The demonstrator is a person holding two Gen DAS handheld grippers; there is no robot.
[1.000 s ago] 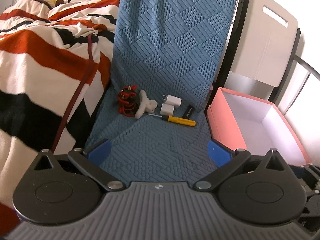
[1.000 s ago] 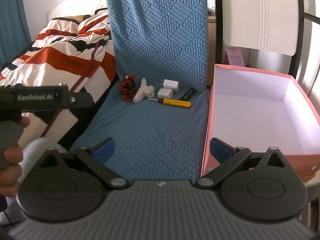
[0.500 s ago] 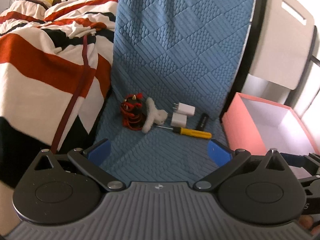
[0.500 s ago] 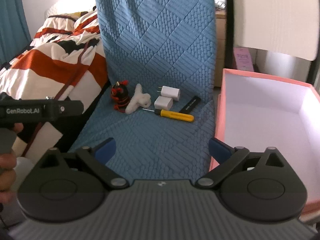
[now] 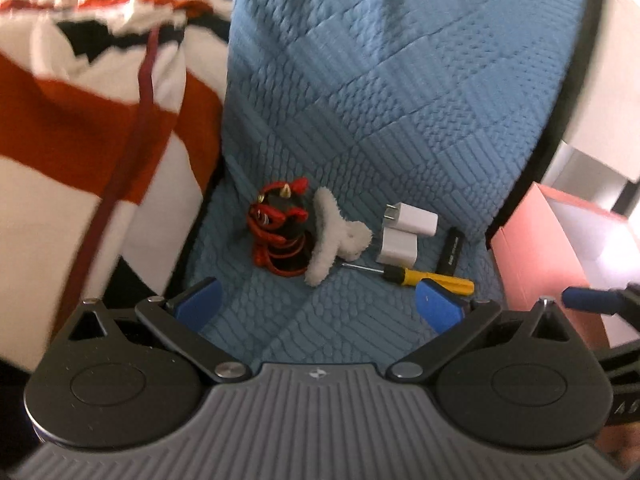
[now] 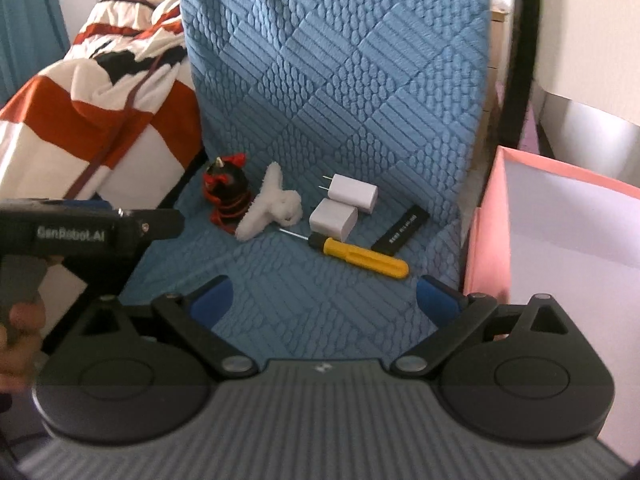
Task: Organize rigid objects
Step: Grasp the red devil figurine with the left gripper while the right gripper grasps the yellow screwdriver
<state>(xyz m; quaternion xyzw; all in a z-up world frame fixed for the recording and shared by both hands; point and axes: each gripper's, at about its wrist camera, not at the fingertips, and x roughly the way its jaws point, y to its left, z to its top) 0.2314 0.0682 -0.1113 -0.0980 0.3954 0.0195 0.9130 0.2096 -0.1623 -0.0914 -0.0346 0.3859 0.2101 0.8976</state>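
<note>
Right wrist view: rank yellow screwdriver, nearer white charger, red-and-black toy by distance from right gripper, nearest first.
From the right gripper:
1. yellow screwdriver, just ahead, slightly right.
2. nearer white charger, behind the screwdriver's shaft.
3. red-and-black toy, far left, by the striped blanket.

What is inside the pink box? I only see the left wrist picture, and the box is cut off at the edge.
Observer: The right wrist view shows more of the pink cardboard box. The part of its white inside that shows holds nothing.
Operator: Who is holding my gripper?
Observer: A hand grips the handle of the left gripper; its side reads "GenRobot.AI".
Operator: What is past the stripy blanket?
Observer: A teal curtain hangs at the far left.
</note>
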